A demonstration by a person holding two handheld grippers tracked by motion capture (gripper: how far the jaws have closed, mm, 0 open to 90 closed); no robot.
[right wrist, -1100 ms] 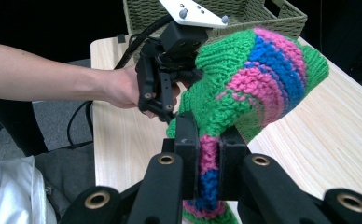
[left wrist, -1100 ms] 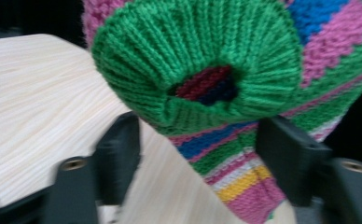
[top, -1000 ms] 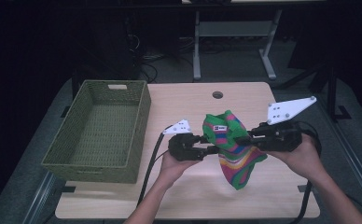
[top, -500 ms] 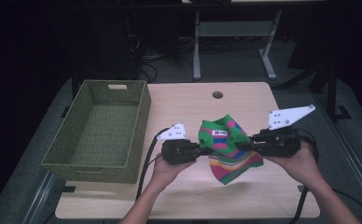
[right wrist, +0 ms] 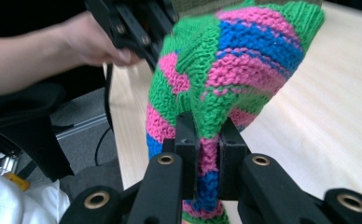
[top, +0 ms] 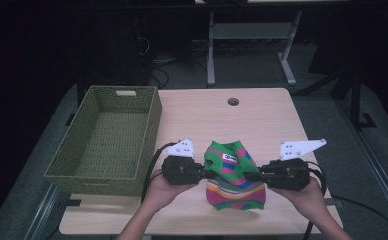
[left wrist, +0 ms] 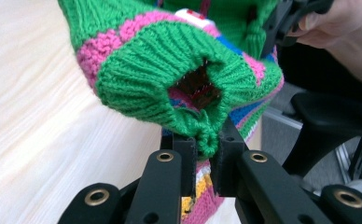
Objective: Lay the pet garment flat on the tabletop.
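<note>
Knitted, striped green-pink-blue wool garment (top: 234, 175) hung stretched between both, low over pale wooden worktop (top: 262, 120). Left gripper (top: 208, 173) just clamped onto ribbed cuff; right gripper (top: 249, 176) pinched opposite edge. Ready for green woven basket (top: 107, 140) beyond left gripper.

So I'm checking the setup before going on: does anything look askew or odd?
Nothing stands out. The knitted garment hangs bunched between both hand-held grippers, and the green basket sits straight on the table.
</note>
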